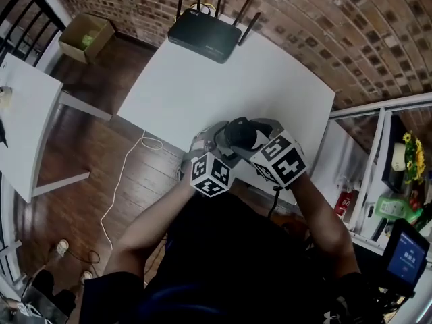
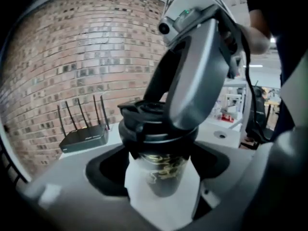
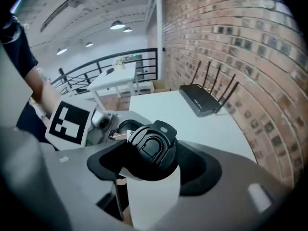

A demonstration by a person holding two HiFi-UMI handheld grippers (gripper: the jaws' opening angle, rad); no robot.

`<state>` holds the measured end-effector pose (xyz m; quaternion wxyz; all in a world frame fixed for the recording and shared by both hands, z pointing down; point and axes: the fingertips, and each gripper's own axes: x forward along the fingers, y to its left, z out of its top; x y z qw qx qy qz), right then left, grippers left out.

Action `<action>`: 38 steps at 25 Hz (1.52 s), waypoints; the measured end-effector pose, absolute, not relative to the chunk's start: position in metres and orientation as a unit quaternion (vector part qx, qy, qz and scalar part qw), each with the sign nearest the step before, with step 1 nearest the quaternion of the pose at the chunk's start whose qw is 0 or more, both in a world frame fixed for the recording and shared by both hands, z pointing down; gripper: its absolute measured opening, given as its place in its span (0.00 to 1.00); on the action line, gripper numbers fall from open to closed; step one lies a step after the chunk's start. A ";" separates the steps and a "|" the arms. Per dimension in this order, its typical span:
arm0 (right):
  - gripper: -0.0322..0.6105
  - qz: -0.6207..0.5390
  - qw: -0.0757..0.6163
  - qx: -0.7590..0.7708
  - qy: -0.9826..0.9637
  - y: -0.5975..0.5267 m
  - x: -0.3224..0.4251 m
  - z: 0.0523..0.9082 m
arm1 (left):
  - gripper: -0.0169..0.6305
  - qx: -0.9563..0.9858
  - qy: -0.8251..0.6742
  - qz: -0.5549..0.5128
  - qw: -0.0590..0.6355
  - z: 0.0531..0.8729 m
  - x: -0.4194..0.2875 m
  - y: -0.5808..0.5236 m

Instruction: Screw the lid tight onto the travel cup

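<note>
Gripping one travel cup with two grippers at the table edge opposite the single router.

One white table [image 1: 270, 79] carries one black router [image 1: 204, 36] at its far side; well apart from the router, at the near edge, the left gripper [image 2: 161, 189] has its jaws closed onto the body of the travel cup [image 2: 163, 172], white pads pressed to both sides. The right gripper [image 3: 144, 179] is clamped around the one black lid [image 3: 151, 150], which sits on top of the cup. Left of the router, one open cardboard box [image 1: 84, 36] rests on the wooden floor, and a second white table [image 1: 27, 127] stands farther left of the router.
</note>
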<state>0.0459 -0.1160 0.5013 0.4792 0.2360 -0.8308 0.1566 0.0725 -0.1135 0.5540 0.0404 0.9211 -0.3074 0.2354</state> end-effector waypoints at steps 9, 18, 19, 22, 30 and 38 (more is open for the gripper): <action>0.57 0.068 0.489 0.104 -0.863 -0.104 0.033 0.496 | 0.68 0.946 -0.187 0.264 0.002 0.555 0.069 -0.105; 0.57 0.158 0.447 0.258 -0.841 -0.117 0.045 0.500 | 0.64 0.918 -0.304 0.252 0.028 0.557 0.068 -0.112; 0.57 0.173 0.432 0.288 -0.837 -0.118 0.046 0.499 | 0.62 0.909 -0.331 0.249 0.045 0.559 0.067 -0.112; 0.57 0.186 0.405 0.327 -0.833 -0.118 0.047 0.499 | 0.59 0.889 -0.372 0.254 0.078 0.566 0.062 -0.108; 0.58 0.186 0.373 0.334 -0.845 -0.116 0.046 0.498 | 0.59 0.894 -0.367 0.231 0.114 0.540 0.033 -0.097; 0.56 0.176 0.293 0.341 -0.876 -0.115 0.060 0.469 | 0.55 0.897 -0.388 0.169 0.132 0.486 0.006 -0.090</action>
